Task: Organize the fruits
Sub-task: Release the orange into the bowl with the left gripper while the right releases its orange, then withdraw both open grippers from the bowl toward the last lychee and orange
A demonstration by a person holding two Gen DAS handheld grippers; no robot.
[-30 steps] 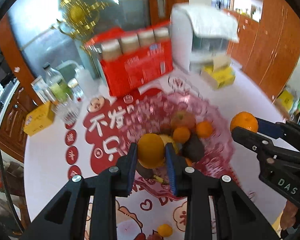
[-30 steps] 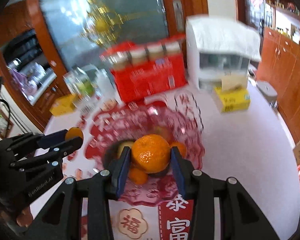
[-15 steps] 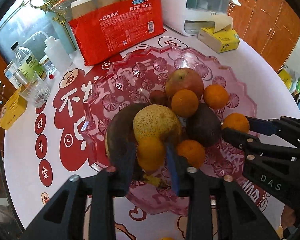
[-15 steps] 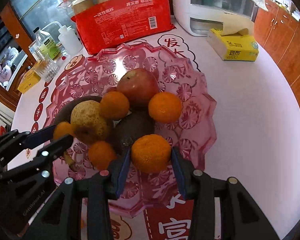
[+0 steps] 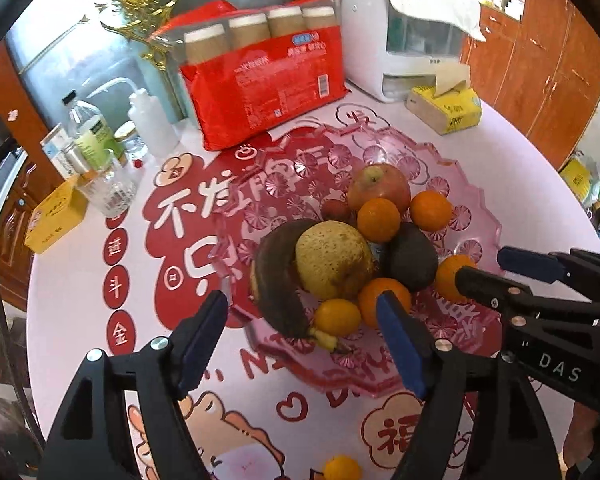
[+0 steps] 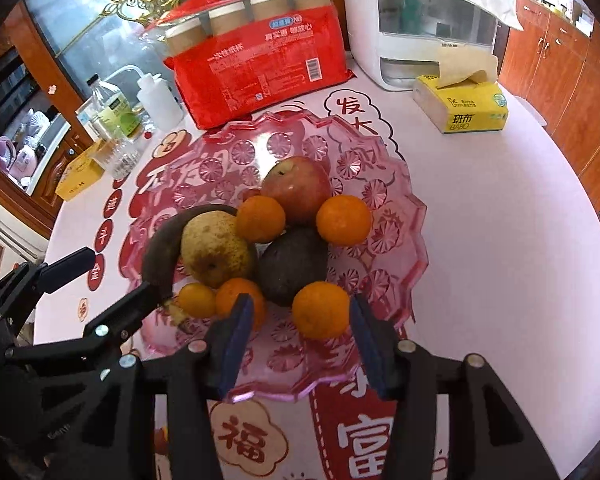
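A pink glass fruit bowl (image 5: 480,208) (image 6: 416,216) holds an apple (image 5: 378,186), a speckled pear (image 5: 332,264), a blackened banana (image 5: 278,280), a dark avocado (image 6: 292,266) and several oranges. My left gripper (image 5: 302,330) (image 6: 104,280) hangs over the bowl's near left side with its jaws opening. A small orange (image 5: 337,317) lies in the bowl between them, clear of both pads. My right gripper (image 6: 302,326) (image 5: 504,270) is over the near right side, its jaws also opening. A mandarin (image 6: 321,310) (image 5: 454,278) rests in the bowl between them, with a gap to the left pad.
Behind the bowl stand a red pack of paper cups (image 6: 260,68), a white appliance (image 6: 428,28) and a yellow tissue box (image 6: 460,108). Bottles (image 5: 96,136), a glass and a yellow carton (image 5: 56,216) crowd the back left. One more small orange (image 5: 342,468) lies on the tablecloth near me.
Both grippers came down to the bowl, each shut on an orange fruit. Their jaws have since spread, and both fruits now rest in the bowl.
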